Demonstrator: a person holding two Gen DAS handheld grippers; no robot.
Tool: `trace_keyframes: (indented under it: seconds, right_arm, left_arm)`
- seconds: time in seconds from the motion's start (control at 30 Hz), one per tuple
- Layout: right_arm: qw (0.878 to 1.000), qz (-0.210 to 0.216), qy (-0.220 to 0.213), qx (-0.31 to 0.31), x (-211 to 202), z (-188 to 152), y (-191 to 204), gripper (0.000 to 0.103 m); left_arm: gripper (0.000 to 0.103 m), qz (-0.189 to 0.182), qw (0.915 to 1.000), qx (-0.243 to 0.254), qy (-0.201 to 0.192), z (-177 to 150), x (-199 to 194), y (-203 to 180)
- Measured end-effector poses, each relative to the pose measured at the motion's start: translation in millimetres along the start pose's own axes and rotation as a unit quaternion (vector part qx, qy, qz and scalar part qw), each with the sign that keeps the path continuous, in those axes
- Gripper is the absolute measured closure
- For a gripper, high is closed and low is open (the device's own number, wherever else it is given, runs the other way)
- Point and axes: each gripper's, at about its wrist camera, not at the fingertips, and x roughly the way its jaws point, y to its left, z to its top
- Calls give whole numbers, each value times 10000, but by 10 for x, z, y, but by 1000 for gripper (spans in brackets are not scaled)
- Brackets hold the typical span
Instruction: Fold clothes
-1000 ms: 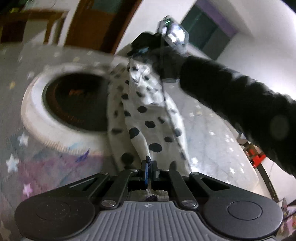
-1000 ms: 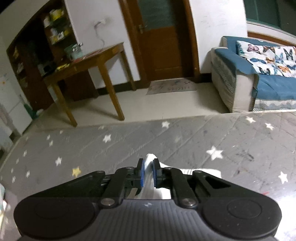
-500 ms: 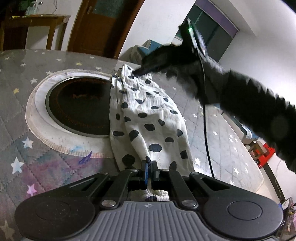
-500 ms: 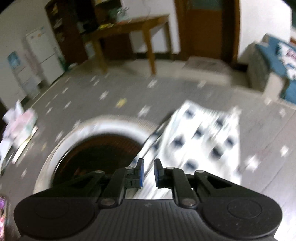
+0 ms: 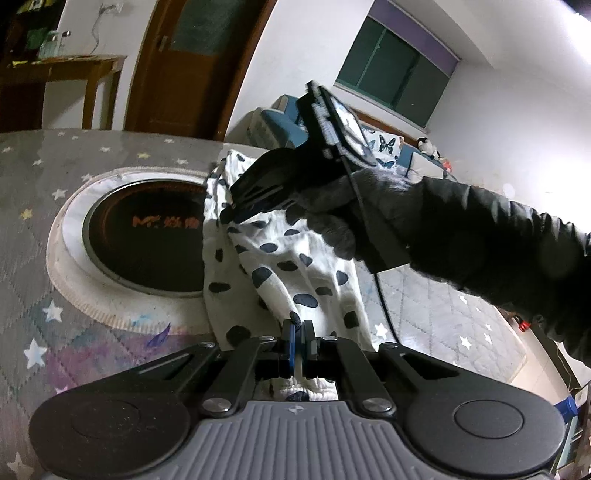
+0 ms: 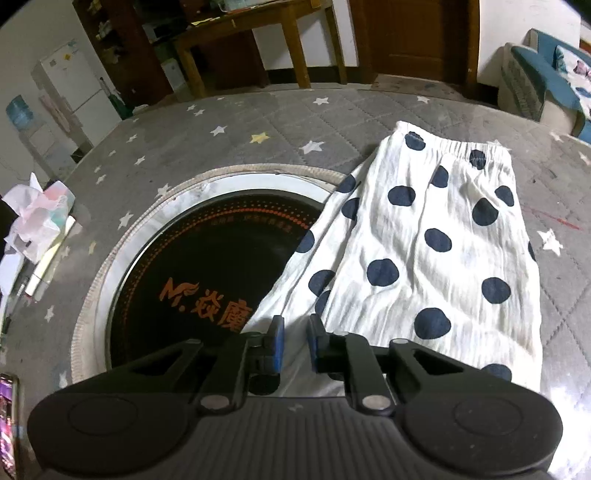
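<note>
A white garment with dark blue polka dots (image 6: 436, 251) lies spread on a grey quilted table cover printed with stars (image 6: 229, 122). In the right wrist view it fills the right half of the frame, its gathered elastic waistband (image 6: 454, 149) toward the upper right, and its left edge drapes over the rim of a round black induction cooktop (image 6: 192, 280) set in the middle of the table, marked with orange lettering.

The left gripper (image 5: 300, 341) sits at the bottom centre of its own view, its 2 blue-padded fingers pressed together on the near edge of the garment (image 5: 295, 273), so the cloth is pinched between them.

The right gripper (image 6: 295, 345) hangs over the near left corner of the garment, at the bottom centre of its view; its fingers stand apart with a clear gap and nothing between them. From the left wrist view the same gripper (image 5: 236, 210) appears at centre frame, held by a gloved hand (image 5: 332, 206) in a black sleeve, its tips close to the far part of the fabric; contact cannot be told.

At the left edge of the right wrist view lie crumpled tissues (image 6: 33, 218), with a phone (image 6: 8, 424) in the lower left corner. A wooden table (image 6: 255, 26) stands at the top and a blue sofa (image 6: 546, 70) at the upper right.
</note>
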Motion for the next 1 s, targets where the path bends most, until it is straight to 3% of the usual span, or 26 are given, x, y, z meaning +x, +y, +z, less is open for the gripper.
trace_keyframes:
  seconds: [0.27, 0.47, 0.8, 1.0]
  right_arm:
    - [9996, -172, -175, 129, -61, -29, 16, 102]
    - [9957, 270, -829, 314, -368, 121, 52, 103]
    - [9954, 665, -446, 522, 109, 18, 93, 101]
    - [9926, 837, -799, 372, -369, -10, -30, 96]
  left_arm:
    - [100, -13, 9999, 55, -144, 39, -88, -27]
    - [100, -27, 9997, 37, -243, 43, -173, -9]
    - [99, 244, 9995, -196, 17, 5, -129, 116]
    - [99, 245, 9995, -149, -157, 189, -71, 101]
